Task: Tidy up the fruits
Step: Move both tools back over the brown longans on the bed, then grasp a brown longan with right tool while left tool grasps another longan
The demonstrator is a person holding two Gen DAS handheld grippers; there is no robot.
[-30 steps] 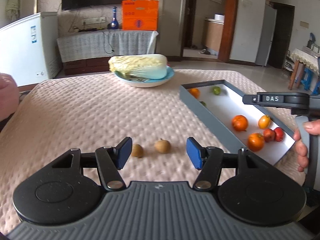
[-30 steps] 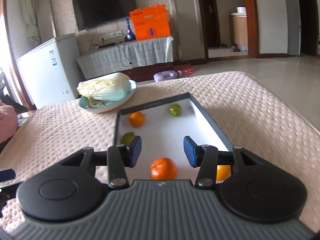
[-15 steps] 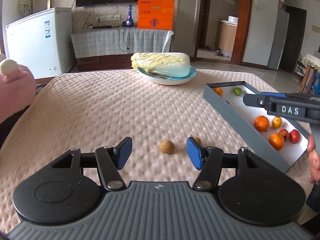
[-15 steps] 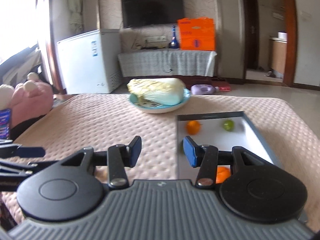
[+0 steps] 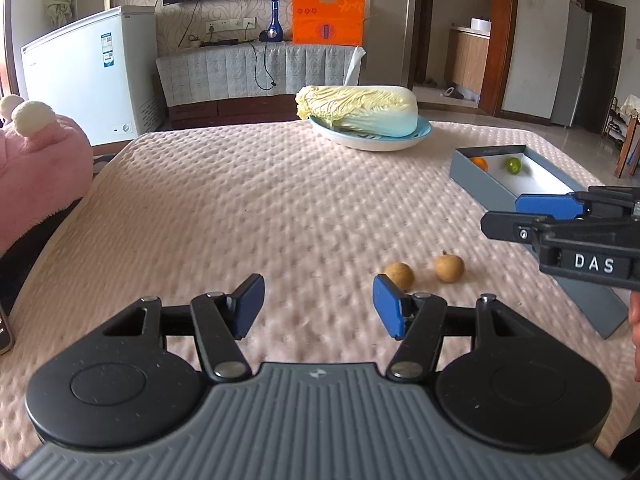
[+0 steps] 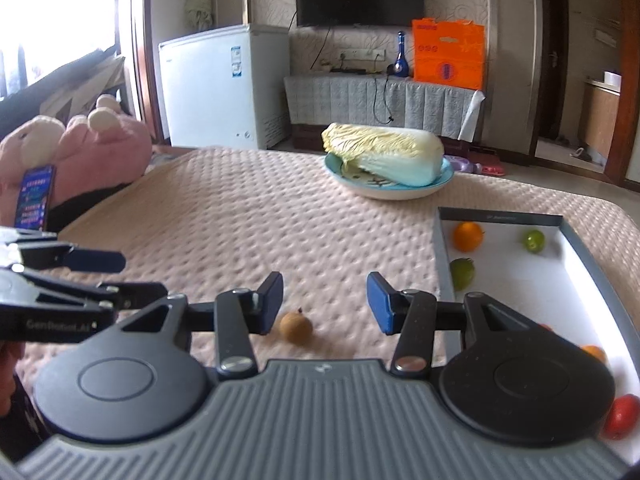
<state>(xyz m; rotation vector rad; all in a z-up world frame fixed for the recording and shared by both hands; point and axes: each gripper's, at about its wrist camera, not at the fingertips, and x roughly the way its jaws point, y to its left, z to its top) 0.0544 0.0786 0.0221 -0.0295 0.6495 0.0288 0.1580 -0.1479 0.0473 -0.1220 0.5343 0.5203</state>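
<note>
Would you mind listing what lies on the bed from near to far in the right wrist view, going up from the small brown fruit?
Brown fruit → green fruit at the tray's near-left wall → orange in the tray's far corner → blue plate with the napa cabbage.

Quick count: two small brown fruits [image 5: 399, 275] [image 5: 449, 268] loose on the cloth at about 4 o'clock. In the tray [image 6: 496, 219] over at 3 o'clock: two oranges [image 6: 467, 236] [image 6: 594, 353], two green fruits [image 6: 534, 241] [image 6: 462, 273], one red one [image 6: 621, 416]. One cabbage [image 5: 358, 110] on one plate [image 5: 372, 142] at 1 o'clock.
</note>
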